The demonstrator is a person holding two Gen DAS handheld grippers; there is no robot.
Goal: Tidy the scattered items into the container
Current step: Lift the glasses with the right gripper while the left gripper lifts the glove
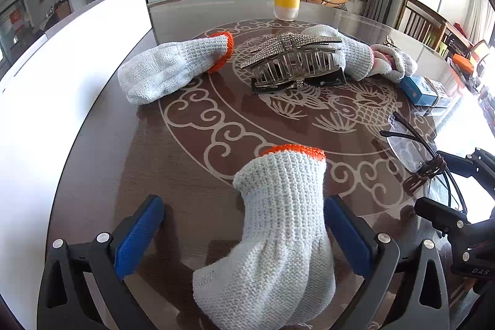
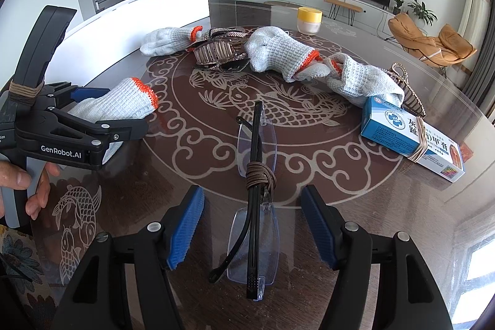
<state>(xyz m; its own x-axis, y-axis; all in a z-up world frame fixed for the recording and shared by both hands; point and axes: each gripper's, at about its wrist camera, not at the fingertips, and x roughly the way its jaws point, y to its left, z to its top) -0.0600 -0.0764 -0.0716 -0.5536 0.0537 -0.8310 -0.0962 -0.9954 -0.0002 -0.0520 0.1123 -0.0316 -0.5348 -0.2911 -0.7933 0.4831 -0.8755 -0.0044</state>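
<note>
Glass-covered tabletop (image 2: 386,200) carries scattered items. Left gripper (image 1: 244,237) spread around soft, light glove (image 1: 278,221), pads not pressing. Right gripper (image 2: 252,225) spread, folded glasses (image 2: 256,206) lying between unheld. Judged fragile, slippery; grip at bound temples, not lenses.

Bare table (image 2: 191,144) between glove (image 2: 123,104) and glasses (image 2: 256,144); clutter beyond.
</note>
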